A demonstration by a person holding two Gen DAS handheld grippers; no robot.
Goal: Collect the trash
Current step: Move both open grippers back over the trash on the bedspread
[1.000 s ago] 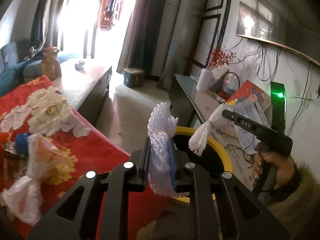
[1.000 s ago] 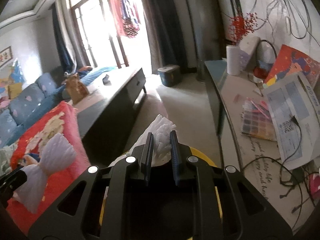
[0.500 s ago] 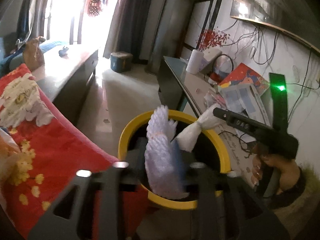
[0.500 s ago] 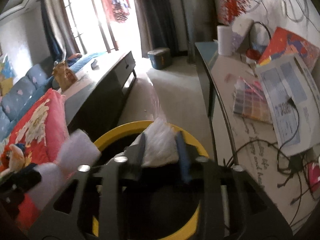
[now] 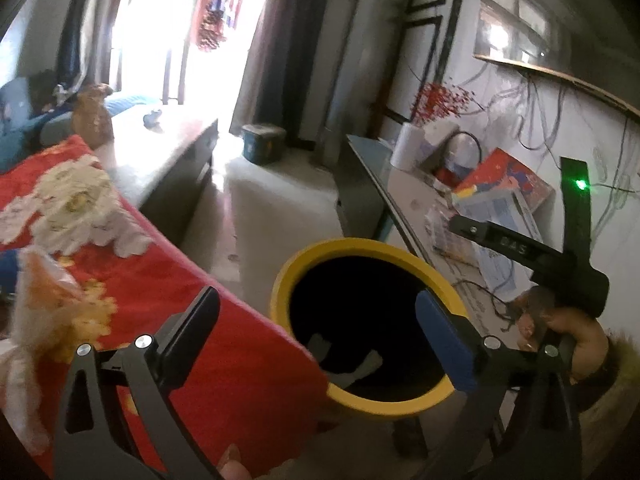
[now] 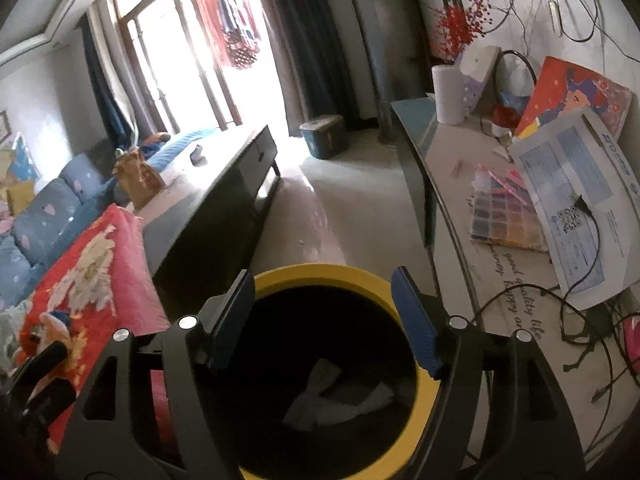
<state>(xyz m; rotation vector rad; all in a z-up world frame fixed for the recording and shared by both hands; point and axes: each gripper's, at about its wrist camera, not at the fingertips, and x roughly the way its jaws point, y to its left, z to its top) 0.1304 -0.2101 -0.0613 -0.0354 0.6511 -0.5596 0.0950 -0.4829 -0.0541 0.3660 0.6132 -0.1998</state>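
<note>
Left gripper [image 5: 318, 332]: jaws have just been opening and now stand wide, nothing between them. To its left, a red floral blanket [image 5: 132, 280] with a crumpled pale plastic bag [image 5: 36, 320] at the far left edge, blurred. Directly ahead of and below the fingertips, the round yellow-rimmed black waste bin [image 5: 296, 276]; white crumpled trash pieces [image 5: 360, 364] lie on its dark bottom. To the right, a hand [image 5: 568, 332] grips the black handle of the right gripper.

Right gripper [image 6: 324, 320]: jaws have likewise just been opening, now moderately wide, nothing between the blue pads. Same blanket to its left, same bin straight below the fingertips, the white pieces inside. To its right, a glass-topped side table [image 6: 500, 272] carrying papers and black cables.
</note>
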